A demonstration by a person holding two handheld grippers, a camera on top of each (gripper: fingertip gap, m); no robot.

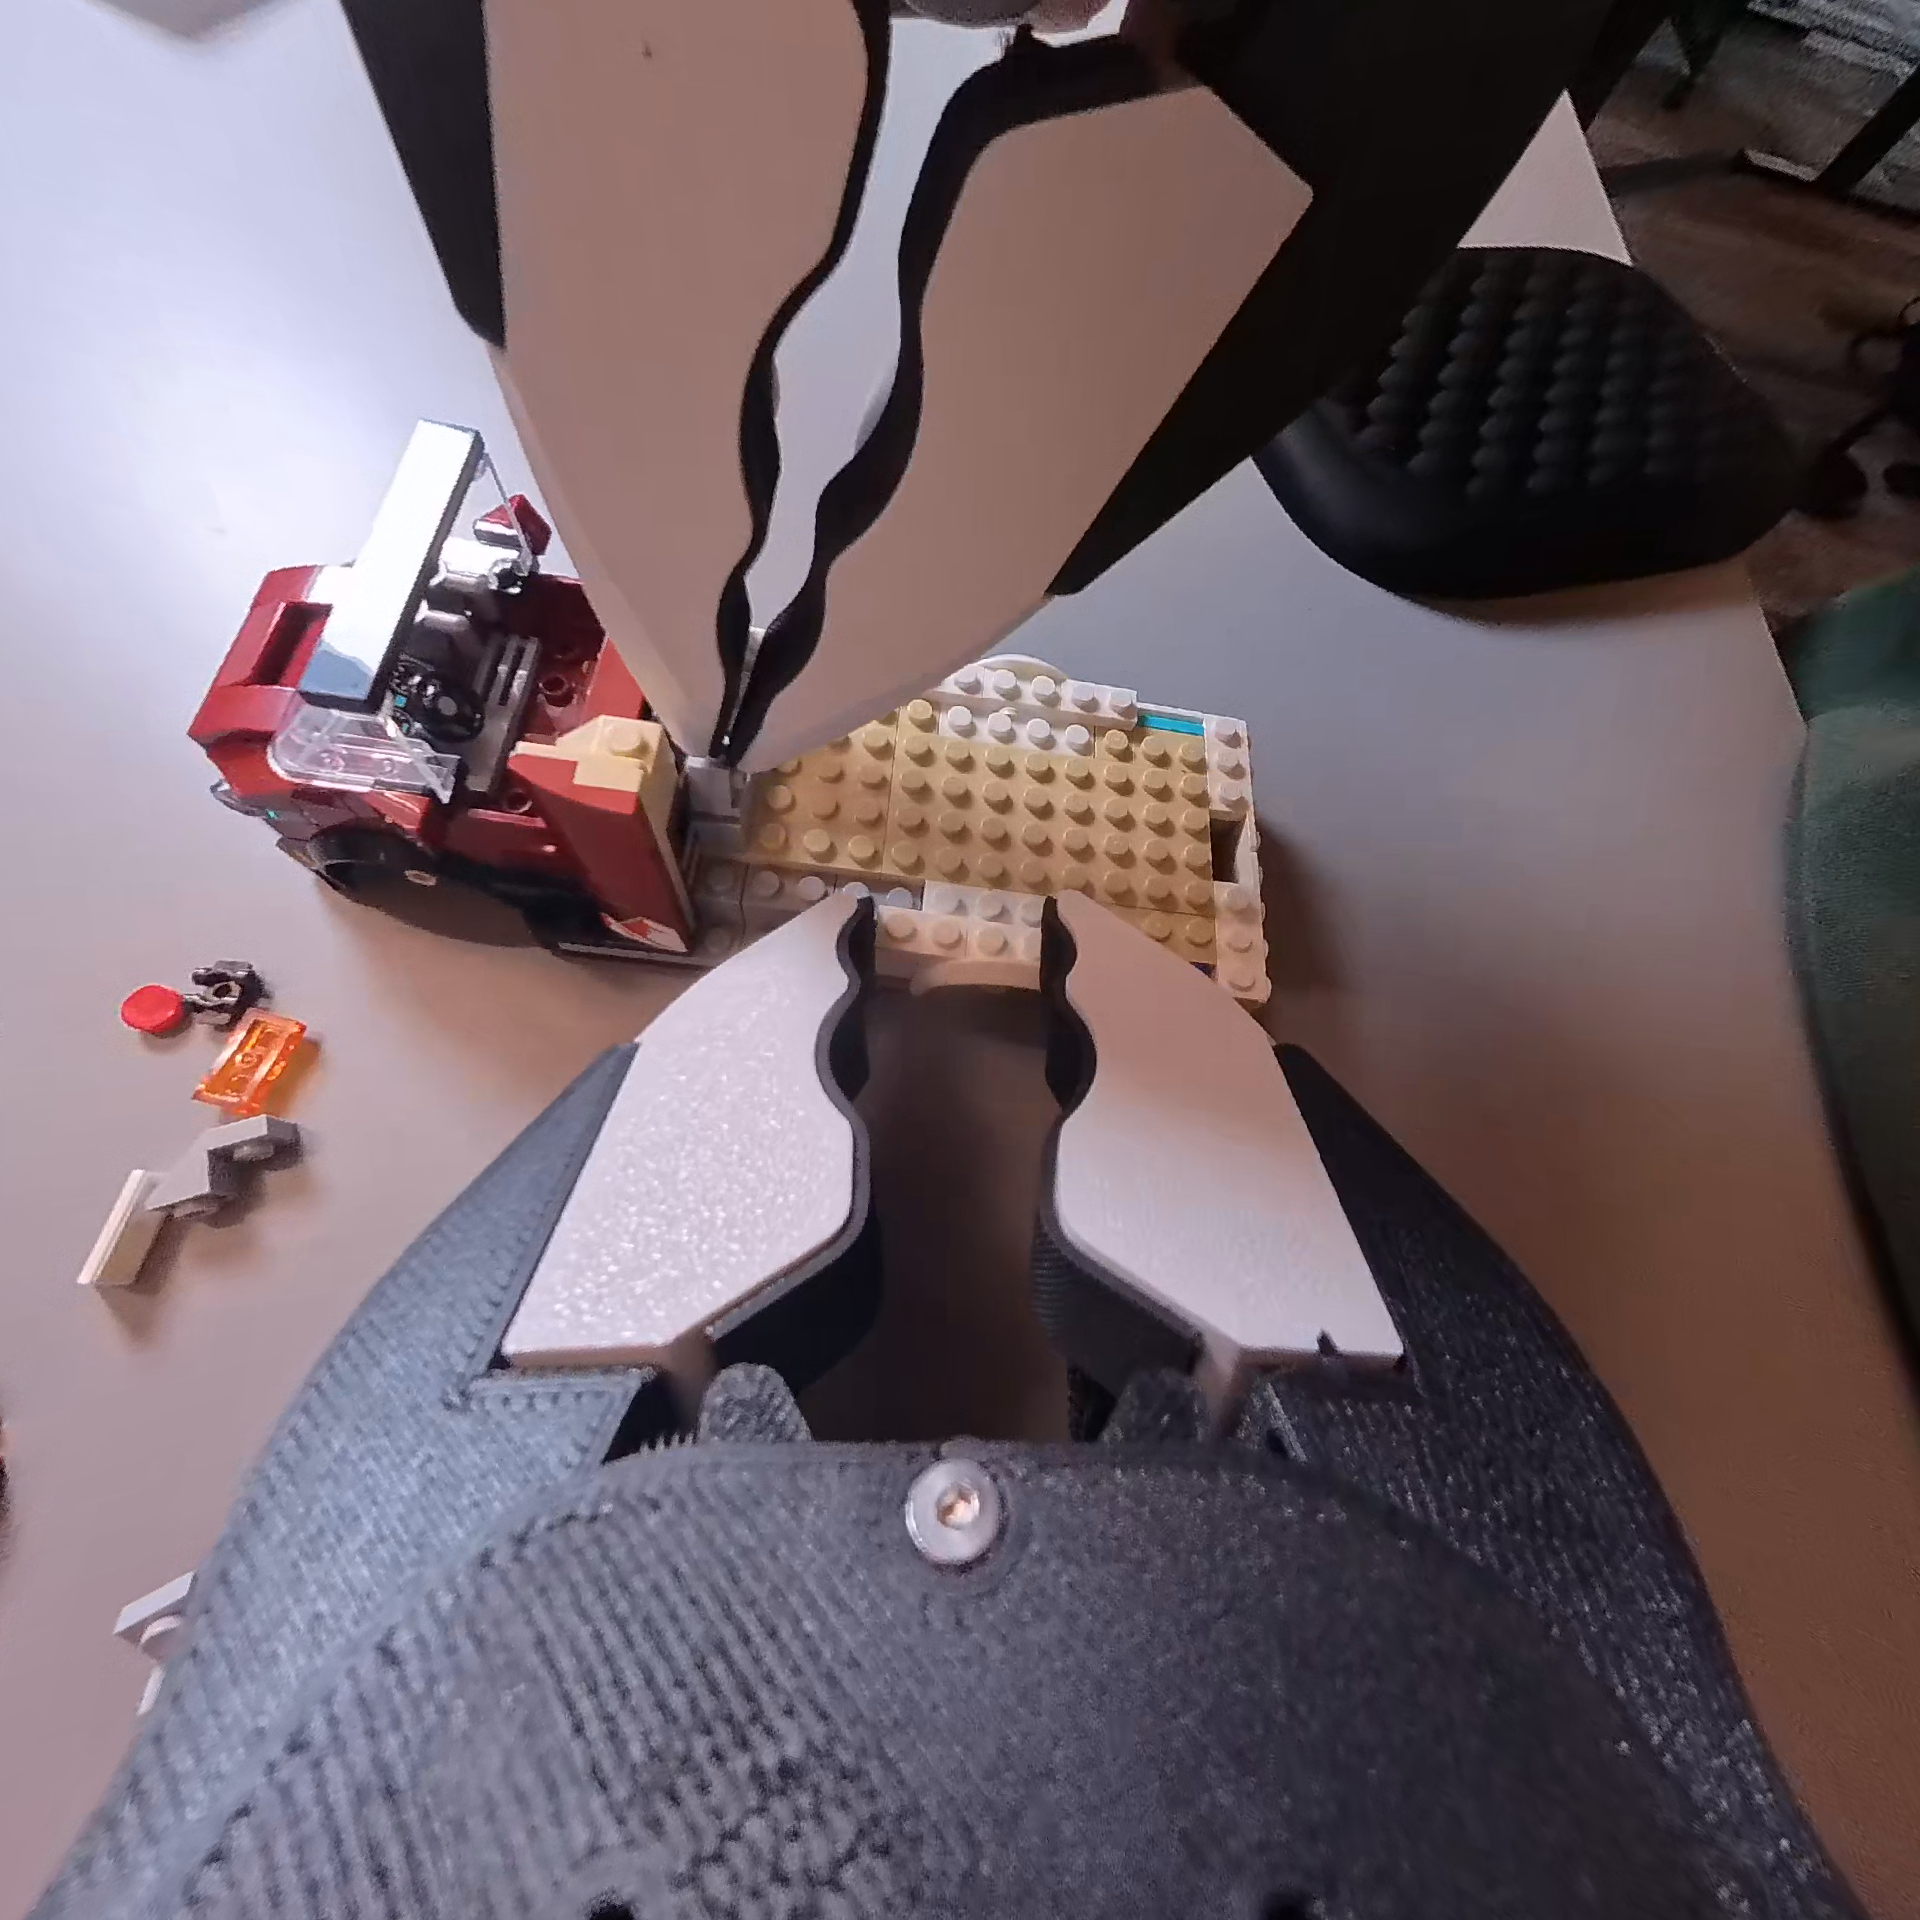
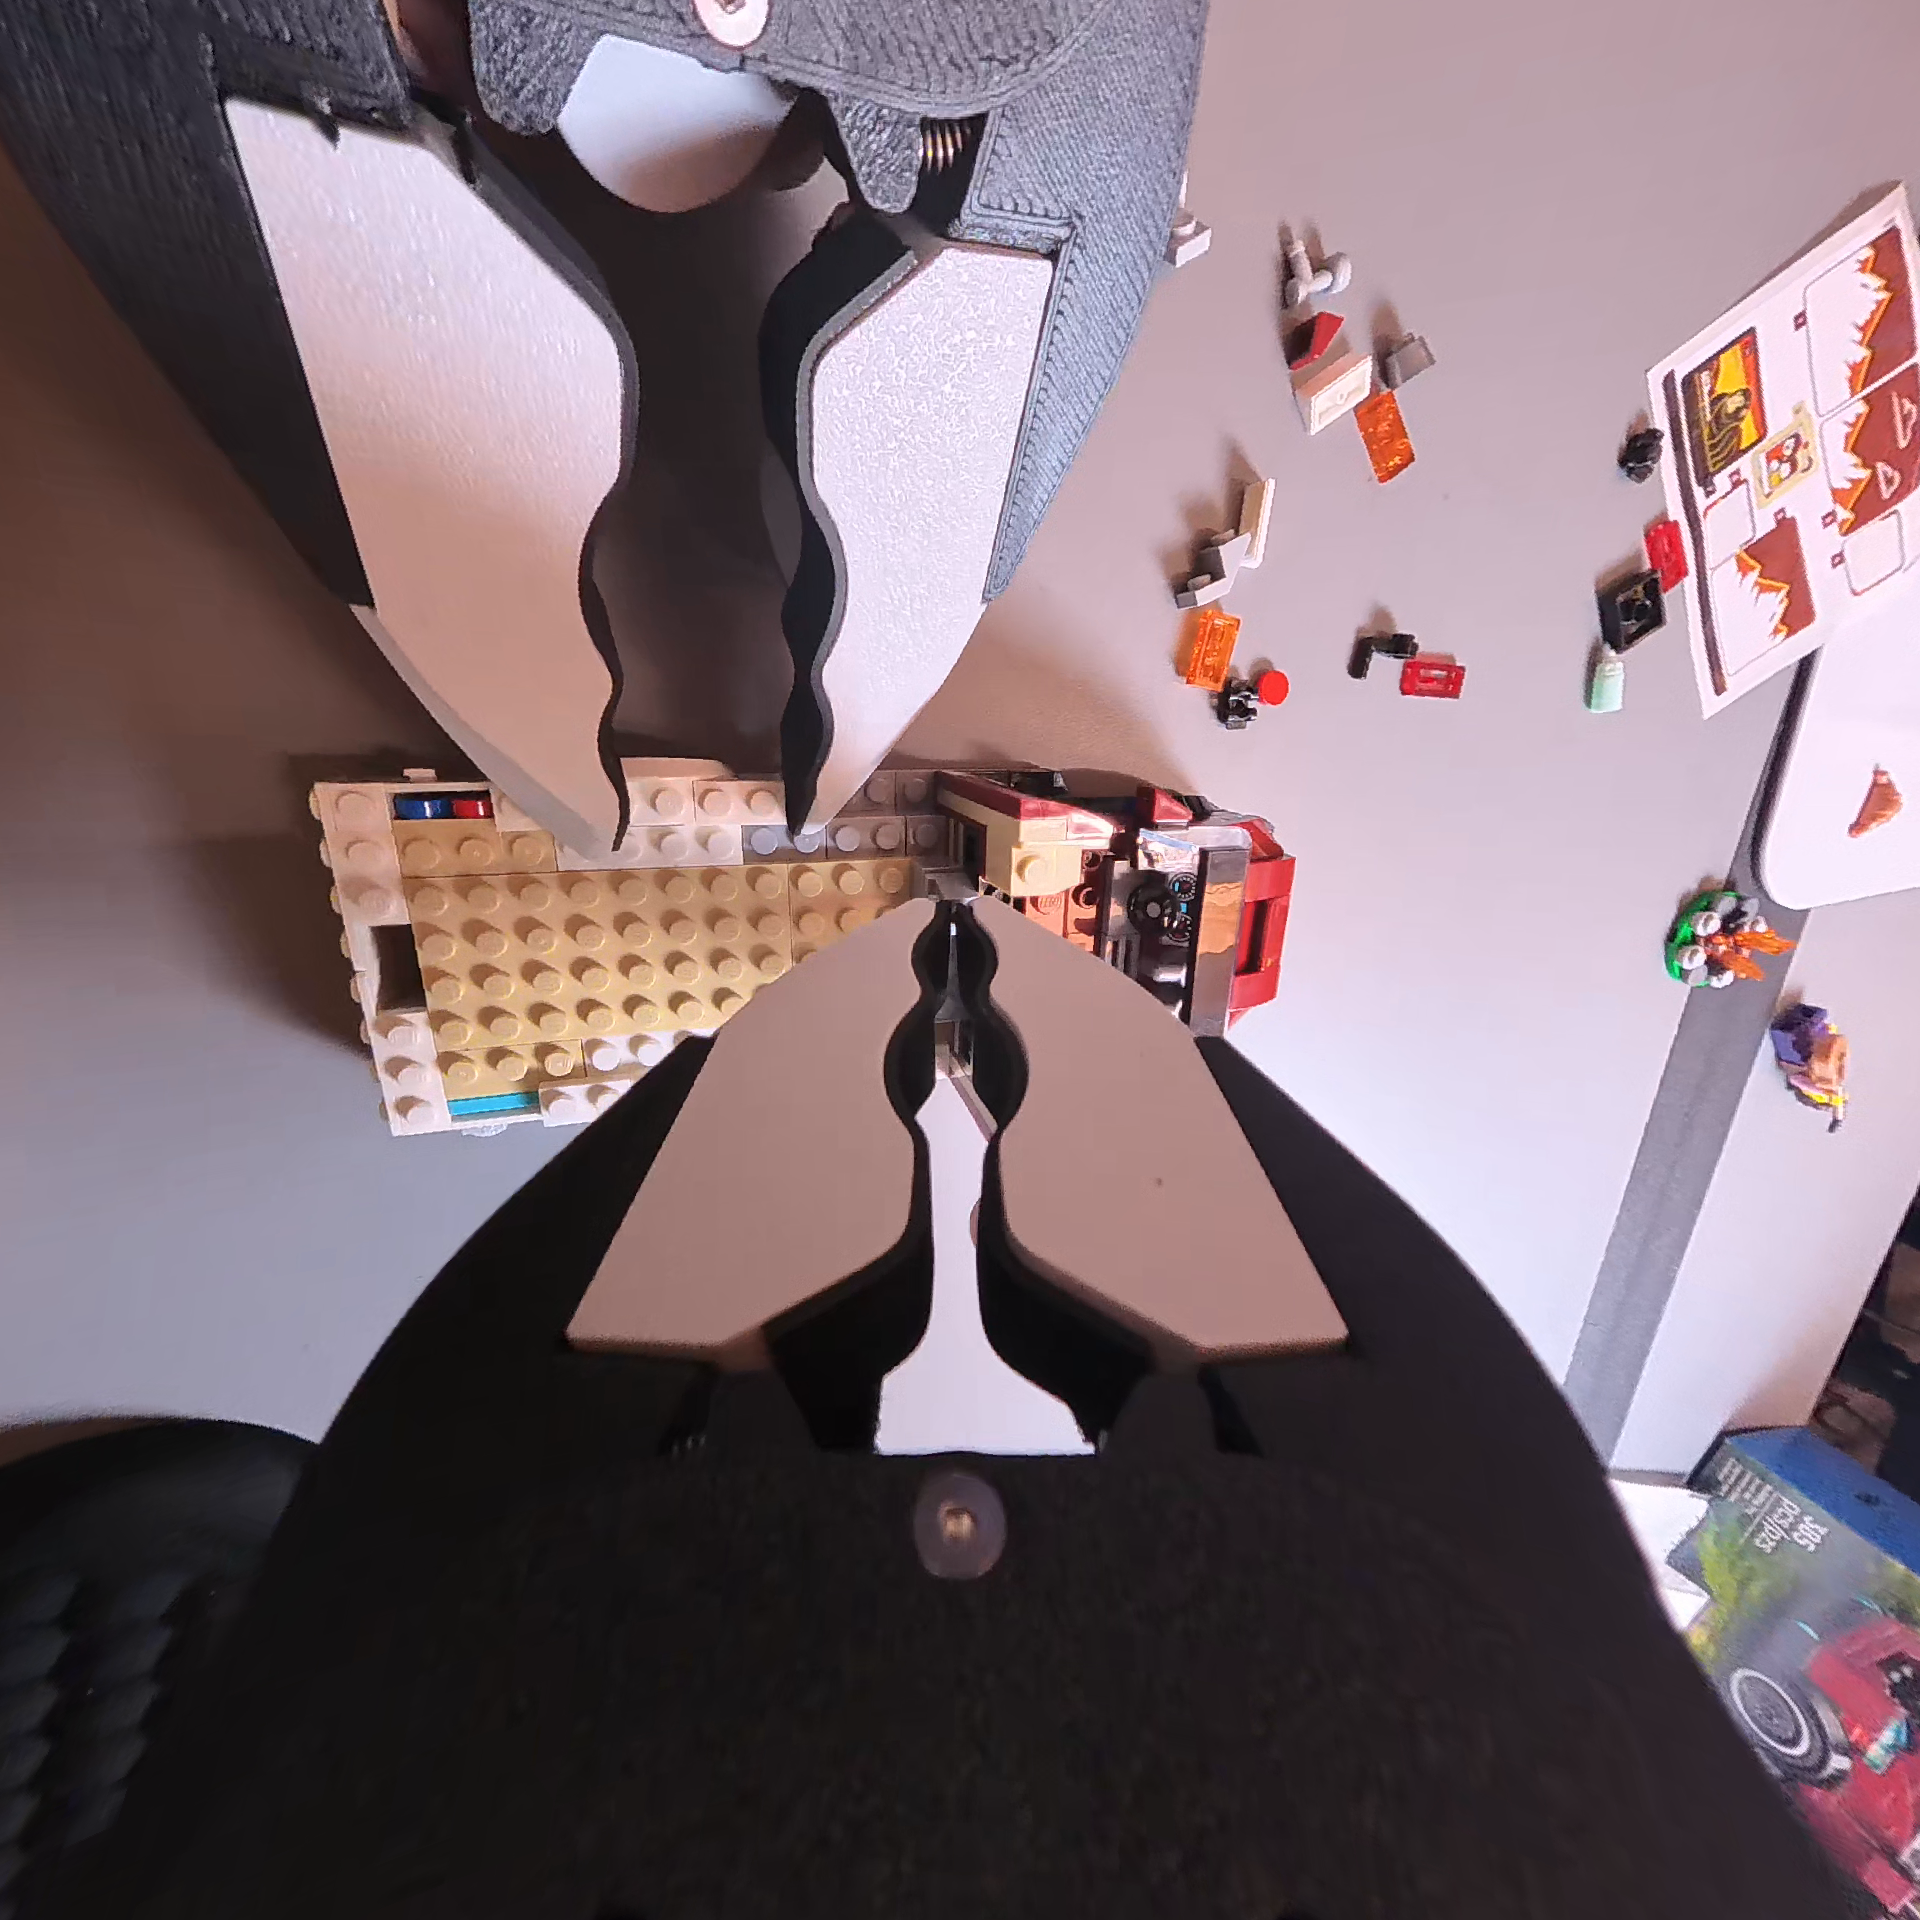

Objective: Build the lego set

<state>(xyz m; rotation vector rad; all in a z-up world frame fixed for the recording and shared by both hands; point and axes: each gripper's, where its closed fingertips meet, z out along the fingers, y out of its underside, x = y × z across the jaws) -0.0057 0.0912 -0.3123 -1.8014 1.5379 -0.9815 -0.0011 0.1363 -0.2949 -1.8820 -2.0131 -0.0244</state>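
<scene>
The lego truck point(image 2: 790, 935) sits on the grey table point(image 2: 208, 1247) between the two tools, dark red cab point(image 1: 436, 769) at one end, tan studded bed point(image 1: 997, 800) with white border bricks at the other. Right hand-held gripper point(image 2: 951, 906) is pinched nearly closed on a small grey piece point(image 1: 715, 781) at the seam where cab meets bed; how well the piece is seated cannot be told. Left hand-held gripper point(image 1: 956, 914) is spread open, tips resting over the near white edge of the bed — bracing rather than gripping, by my reading. Handling judgement: the model is light, rigid plastic, smooth on its sides, so it will likely skate on the table under a sideways push; press-fit joints may pop apart if squeezed across the cab, and the clear windscreen point(image 1: 353, 753) and tall silver part point(image 1: 416, 551) look fragile. Best hold is the low, solid bed edge, pressing straight down onto studs. Surroundings: loose parts lie well apart beside the cab — red round stud point(image 1: 152, 1008), orange clear tile point(image 1: 255, 1065), grey bracket point(image 1: 197, 1195), small black clip point(image 1: 223, 982). Farther off in the right wrist view are a sticker sheet point(image 2: 1808, 457), a small green plant piece point(image 2: 1714, 935), a minifigure point(image 2: 1813, 1060) and the set's box point(image 2: 1829, 1642). A black chair point(image 1: 1527, 426) stands past the table edge. The two tools crowd each other over the bed.
</scene>
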